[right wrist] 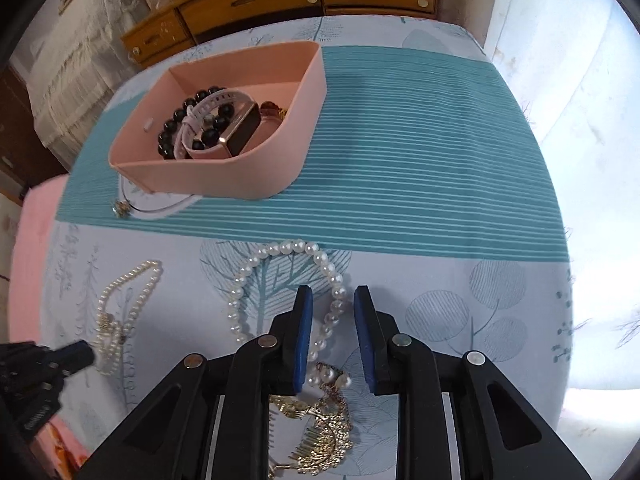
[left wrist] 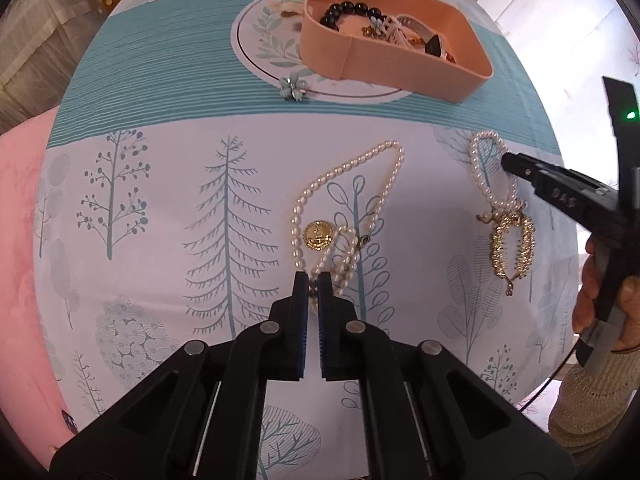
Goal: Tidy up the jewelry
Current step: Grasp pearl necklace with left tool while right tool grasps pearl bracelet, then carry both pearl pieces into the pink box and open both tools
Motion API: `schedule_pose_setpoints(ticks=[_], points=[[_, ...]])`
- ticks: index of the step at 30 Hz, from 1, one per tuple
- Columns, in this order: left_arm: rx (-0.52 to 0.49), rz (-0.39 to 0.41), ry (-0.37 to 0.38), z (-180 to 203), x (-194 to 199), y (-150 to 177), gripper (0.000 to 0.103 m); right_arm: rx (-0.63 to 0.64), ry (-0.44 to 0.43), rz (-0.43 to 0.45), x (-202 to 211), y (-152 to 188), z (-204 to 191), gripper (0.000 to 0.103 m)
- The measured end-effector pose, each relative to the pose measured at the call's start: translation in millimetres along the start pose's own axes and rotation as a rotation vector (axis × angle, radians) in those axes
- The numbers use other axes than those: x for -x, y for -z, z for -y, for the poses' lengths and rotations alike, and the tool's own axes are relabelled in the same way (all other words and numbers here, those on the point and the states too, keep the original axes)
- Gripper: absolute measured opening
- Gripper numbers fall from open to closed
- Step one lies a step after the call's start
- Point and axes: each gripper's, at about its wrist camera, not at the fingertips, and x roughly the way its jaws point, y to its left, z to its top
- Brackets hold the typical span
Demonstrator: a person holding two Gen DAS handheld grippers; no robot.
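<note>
The left gripper [left wrist: 313,280] had its jaws nearly together on the near end of the pearl necklace [left wrist: 384,184], whose long axis ran away toward the pink tray [left wrist: 400,68]. The right gripper [right wrist: 333,304], jaws apart, straddled the pearl bracelet [right wrist: 280,250], beside the gold hair comb [right wrist: 316,440].

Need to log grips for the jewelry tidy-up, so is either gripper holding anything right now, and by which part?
The left gripper is shut on the long pearl necklace, pinching its bunched near end. The right gripper is open, straddling the pearl bracelet, holding nothing.
</note>
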Motion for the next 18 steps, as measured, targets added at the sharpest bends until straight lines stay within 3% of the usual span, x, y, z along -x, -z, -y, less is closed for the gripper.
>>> schedule_pose_setpoints(ticks=[4,6,11,18], points=[[0.008,0.029,0.024,-12.2,16.8,-0.1,0.002,0.074,0.1,0.002,-2.9,-4.2,-16.3,0.008],[0.01,0.053,0.034,-16.0,28.2,0.4,0.002,0.084,0.112,0.004,-2.8,-6.2,-19.8,0.007],[-0.002,0.137,0.043,-23.2,64.8,3.0,0.002,0.068,0.067,0.05,13.6,-11.7,-23.9,0.007],[-0.022,0.275,0.061,-14.9,117.0,-1.9,0.002,0.075,-0.001,0.199,85.1,-29.5,-41.4,0.007]])
